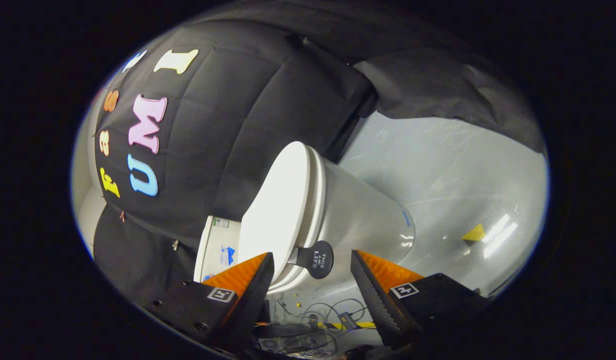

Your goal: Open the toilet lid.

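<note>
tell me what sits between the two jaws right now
In the gripper view, the open gripper has the lid's round black handle tab between its jaws, untouched, with the closed toilet lid just beyond.

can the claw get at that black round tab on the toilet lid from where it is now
Probably yes. The claw is open, and the black tab on the lid sits just ahead, between its fingers, with nothing in between. The lid looks closed on the toilet.

Glossy white toilet lid [278, 210], matt cloth wall [248, 115]

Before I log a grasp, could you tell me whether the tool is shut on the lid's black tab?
No, the tool is open, and the tab sits in the gap between its fingers with neither pressing on it.
</note>
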The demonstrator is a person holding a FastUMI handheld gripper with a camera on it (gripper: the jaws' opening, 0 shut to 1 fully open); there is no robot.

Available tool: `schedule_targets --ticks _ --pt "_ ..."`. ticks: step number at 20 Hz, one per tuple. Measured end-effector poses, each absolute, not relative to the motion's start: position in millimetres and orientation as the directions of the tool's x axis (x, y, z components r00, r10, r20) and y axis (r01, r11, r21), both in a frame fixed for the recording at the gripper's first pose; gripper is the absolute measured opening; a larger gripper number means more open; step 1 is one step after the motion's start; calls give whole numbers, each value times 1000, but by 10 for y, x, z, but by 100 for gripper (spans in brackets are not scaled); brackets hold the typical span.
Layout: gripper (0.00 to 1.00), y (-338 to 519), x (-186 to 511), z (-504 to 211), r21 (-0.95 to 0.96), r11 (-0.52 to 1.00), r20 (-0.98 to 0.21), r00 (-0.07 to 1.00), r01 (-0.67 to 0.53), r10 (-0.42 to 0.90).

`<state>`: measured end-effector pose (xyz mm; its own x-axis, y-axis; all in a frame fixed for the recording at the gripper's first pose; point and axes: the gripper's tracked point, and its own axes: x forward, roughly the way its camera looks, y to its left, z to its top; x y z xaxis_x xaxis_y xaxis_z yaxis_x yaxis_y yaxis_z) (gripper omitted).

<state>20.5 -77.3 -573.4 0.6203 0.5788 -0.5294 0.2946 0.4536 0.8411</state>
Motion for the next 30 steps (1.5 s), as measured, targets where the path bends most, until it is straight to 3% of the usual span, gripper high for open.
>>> schedule_targets --ticks 2,4,5,7,10,18,30 --pt "95 -773 263 -5693 866 388 -496 634 315 593" --pt "72 -777 349 -5737 872 363 -487 653 328 580" --pt "72 -786 362 -5758 870 355 -492 647 343 582" --pt "47 -831 295 -5942 835 378 -550 611 400 570" --pt "10 -794 327 -5927 849 347 -528 616 398 585" --pt "5 -758 378 -5610 794 490 -597 607 359 524" --pt "5 -473 532 -4369 654 724 -655 644 220 396"
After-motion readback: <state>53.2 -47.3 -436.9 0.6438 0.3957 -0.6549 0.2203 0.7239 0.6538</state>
